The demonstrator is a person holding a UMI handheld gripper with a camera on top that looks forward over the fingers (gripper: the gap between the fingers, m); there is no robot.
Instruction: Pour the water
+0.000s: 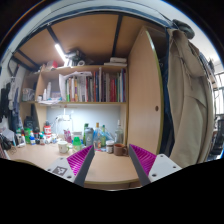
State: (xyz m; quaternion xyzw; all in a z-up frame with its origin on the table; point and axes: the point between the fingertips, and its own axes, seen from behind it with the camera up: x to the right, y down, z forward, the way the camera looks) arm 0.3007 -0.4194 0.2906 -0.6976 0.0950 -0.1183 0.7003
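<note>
The two-finger gripper point(112, 165) with magenta pads stood spread wide, holding and touching nothing, above the pale wooden desk point(110, 166), beyond which several clear plastic water bottles point(98, 136), too crowded to count, stood at the desk's back under one wooden bookshelf point(95, 88).

Wood desk point(40, 157) w/ bookshelf point(95, 88), wardrobe point(143, 100), ceiling light point(62, 52).

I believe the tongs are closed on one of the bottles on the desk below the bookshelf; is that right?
Not quite: in the gripper view the tongs are open and hold nothing. The bottles do stand on the desk below the bookshelf, well beyond the fingers.
</note>
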